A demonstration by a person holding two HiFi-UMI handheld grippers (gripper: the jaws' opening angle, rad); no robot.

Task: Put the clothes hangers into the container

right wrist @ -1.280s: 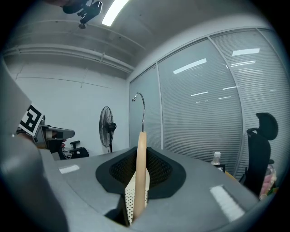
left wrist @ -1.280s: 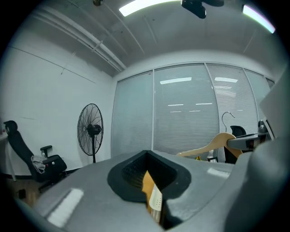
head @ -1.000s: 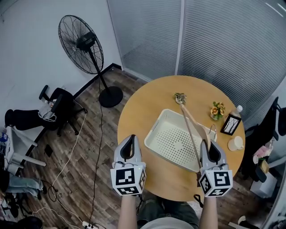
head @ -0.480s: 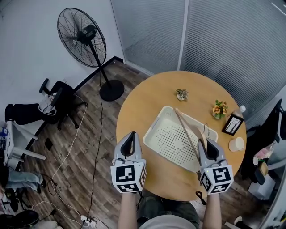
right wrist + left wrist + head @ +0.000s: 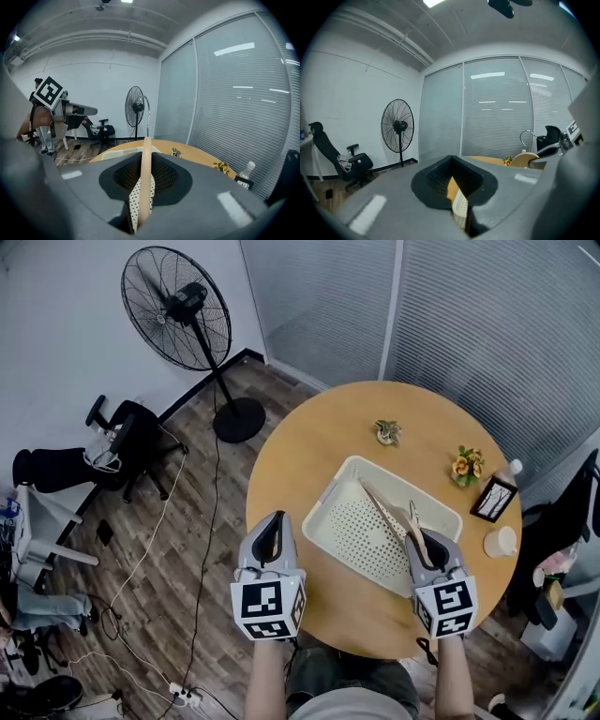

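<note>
Your right gripper [image 5: 419, 542] is clamped on the wooden clothes hanger [image 5: 380, 507]. In the right gripper view the hanger's bar [image 5: 145, 178] runs straight out between the closed jaws. From that grip the hanger slants away and to the left over the white perforated container [image 5: 330, 493], and its far tip reaches close to the container's far rim. Whether it touches the floor of the container cannot be told.

The container's perforated floor to the left of the hanger is bare. Your left gripper [image 5: 272, 526] has its jaws together on nothing. It hovers at the near left edge of the round table [image 5: 300, 446], just beside the container's near left corner.

Past the container's far and right sides stand a small plant [image 5: 386, 432], flowers [image 5: 466, 465], a picture frame [image 5: 494, 500] and a cup [image 5: 502, 542]. The frame and cup sit near the container's right end. The left part of the table is open.
</note>
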